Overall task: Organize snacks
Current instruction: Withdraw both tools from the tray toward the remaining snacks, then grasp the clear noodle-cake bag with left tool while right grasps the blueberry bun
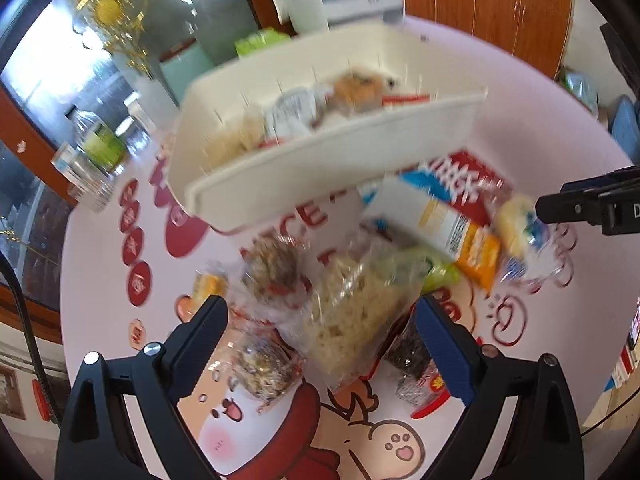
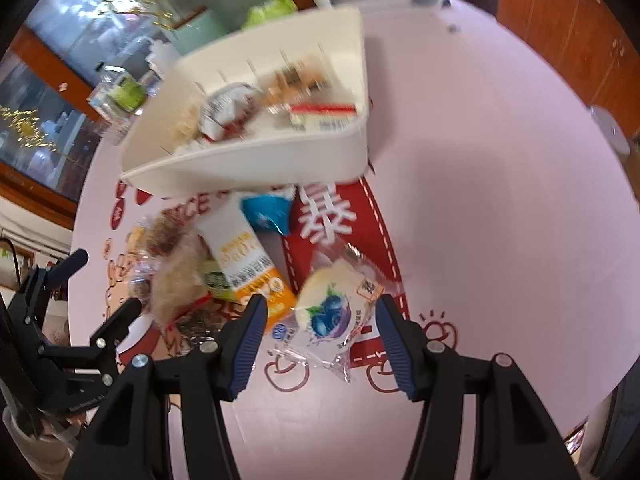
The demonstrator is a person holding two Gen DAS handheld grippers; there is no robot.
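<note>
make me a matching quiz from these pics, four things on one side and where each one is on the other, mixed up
Things:
1. white bin
2. blueberry bun packet
3. pale noodle snack bag
4. white and orange pouch

Places:
A. between the open right tongs
B. between the open left tongs
C. behind the snack pile, already holding packets
D. lying in the pile, just left of the bun packet

Pairs: 1-C, 2-A, 3-B, 4-D

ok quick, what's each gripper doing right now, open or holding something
Left gripper: open, fingers either side of the noodle bag, not clamped.
Right gripper: open, blueberry bun packet between the fingers, not gripped.
</note>
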